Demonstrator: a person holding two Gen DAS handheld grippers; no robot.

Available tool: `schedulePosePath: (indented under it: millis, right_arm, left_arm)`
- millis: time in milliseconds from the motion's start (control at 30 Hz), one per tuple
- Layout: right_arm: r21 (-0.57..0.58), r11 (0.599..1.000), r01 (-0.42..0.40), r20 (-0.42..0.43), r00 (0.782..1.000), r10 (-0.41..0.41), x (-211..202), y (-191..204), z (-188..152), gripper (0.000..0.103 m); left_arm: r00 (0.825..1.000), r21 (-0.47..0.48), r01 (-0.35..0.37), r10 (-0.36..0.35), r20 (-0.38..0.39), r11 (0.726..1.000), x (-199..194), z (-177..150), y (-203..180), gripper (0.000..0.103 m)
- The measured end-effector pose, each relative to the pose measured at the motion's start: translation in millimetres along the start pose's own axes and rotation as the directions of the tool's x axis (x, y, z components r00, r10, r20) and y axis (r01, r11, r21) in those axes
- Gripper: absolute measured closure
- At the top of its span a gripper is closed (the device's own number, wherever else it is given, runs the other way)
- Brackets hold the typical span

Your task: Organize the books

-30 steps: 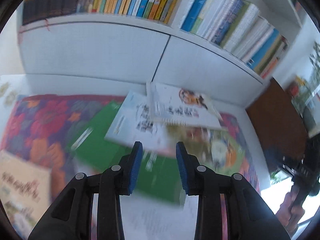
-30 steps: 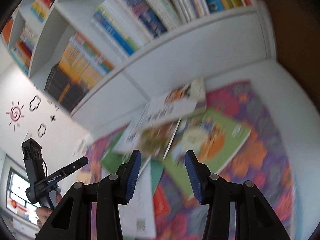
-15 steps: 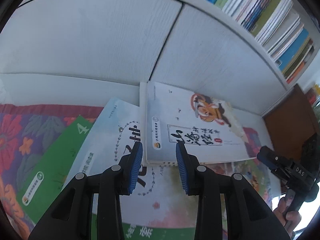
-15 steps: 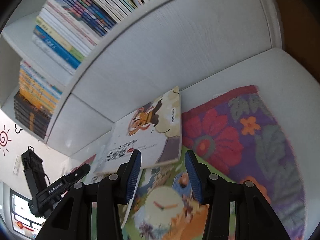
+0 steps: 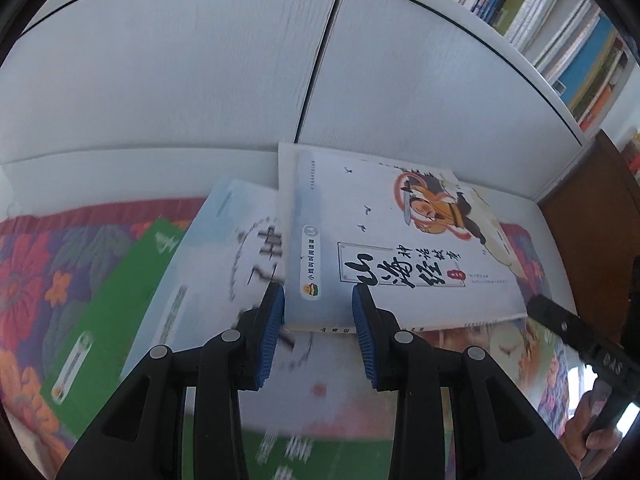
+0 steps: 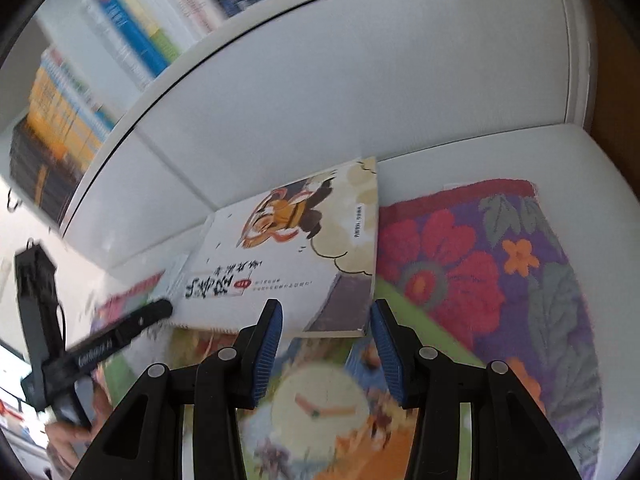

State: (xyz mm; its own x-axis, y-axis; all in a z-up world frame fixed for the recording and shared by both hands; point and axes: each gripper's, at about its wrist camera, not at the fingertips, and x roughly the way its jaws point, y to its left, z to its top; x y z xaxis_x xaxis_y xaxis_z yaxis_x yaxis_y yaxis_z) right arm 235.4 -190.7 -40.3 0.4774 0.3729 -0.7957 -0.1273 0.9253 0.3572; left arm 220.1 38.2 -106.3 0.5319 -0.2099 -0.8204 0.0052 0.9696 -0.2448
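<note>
A white book point(image 5: 400, 248) with a cartoon figure and black brush lettering lies on top of a loose pile, against the white cabinet. My left gripper point(image 5: 318, 300) is open, low over the book's near left corner, and that corner shows between its blue pads. My right gripper point(image 6: 326, 312) is open over the same book point(image 6: 288, 248) at its near right corner. Neither pair of pads presses on it. Below it lie a pale blue book point(image 5: 224, 264), a green book point(image 5: 112, 300) and a book with a clock point(image 6: 320, 412).
The pile rests on a flowered cloth point(image 6: 480, 272) on a white surface. White cabinet doors point(image 5: 200, 80) rise just behind, with a filled bookshelf point(image 5: 560, 32) above. Brown furniture point(image 5: 592, 216) stands at the right. A hand point(image 5: 588, 436) holds the right gripper's handle.
Both grippers have come down and forward towards the white book, which now fills more of each view. The shelves have slid towards the top edge. The jaws keep the same width.
</note>
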Motion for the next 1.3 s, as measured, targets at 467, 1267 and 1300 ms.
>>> schedulePosePath:
  millis: [467,1267,1300]
  right_arm:
    - [-0.154,0.959,-0.237,-0.284,0.940,0.187,-109.9,73.6,-204.6,0.058]
    - [-0.271,0.962,-0.035,-0.168,0.986,-0.011,-86.3,83.7,-199.3,0.055]
    - [-0.265,0.961,-0.079,-0.205,0.978,0.023,-89.1,85.4,-205.6,0.055]
  left_arm:
    - [0.997,-0.040,0.071,-0.071,0.007,0.997,-136.4,-133.2,45.9,0.072]
    - [0.992,0.068,0.111,-0.107,-0.065,0.992,-149.9,-258.4,5.8,0.072]
    - [0.995,0.066,0.086,-0.083,-0.056,0.994,-151.9,-258.5,12.1,0.072]
